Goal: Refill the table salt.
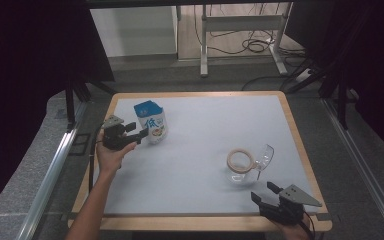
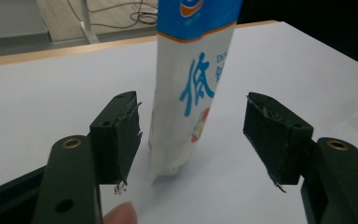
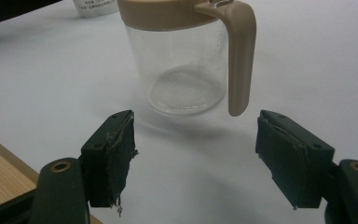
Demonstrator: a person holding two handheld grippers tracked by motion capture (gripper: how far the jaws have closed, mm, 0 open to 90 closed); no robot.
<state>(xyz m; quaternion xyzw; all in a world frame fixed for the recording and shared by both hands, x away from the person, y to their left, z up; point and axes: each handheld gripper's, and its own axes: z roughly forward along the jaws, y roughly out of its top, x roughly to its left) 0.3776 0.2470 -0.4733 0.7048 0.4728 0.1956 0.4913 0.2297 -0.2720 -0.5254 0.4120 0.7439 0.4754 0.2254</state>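
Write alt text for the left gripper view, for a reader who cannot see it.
A blue-and-white pouch stands upright on the white table, between and just beyond the open black jaws of the left gripper, neither pad touching it. A fingertip shows at the bottom edge.

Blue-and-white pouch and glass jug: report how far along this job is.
Done: nothing shows as finished; the glass jug stands empty. In hand: the left hand-held gripper sits with its jaws on either side of the upright blue-and-white pouch, pads not yet pressing it. The right hand-held gripper waits open, short of the jug's tan handle. Left: grip the pouch, probably take hold of the jug.
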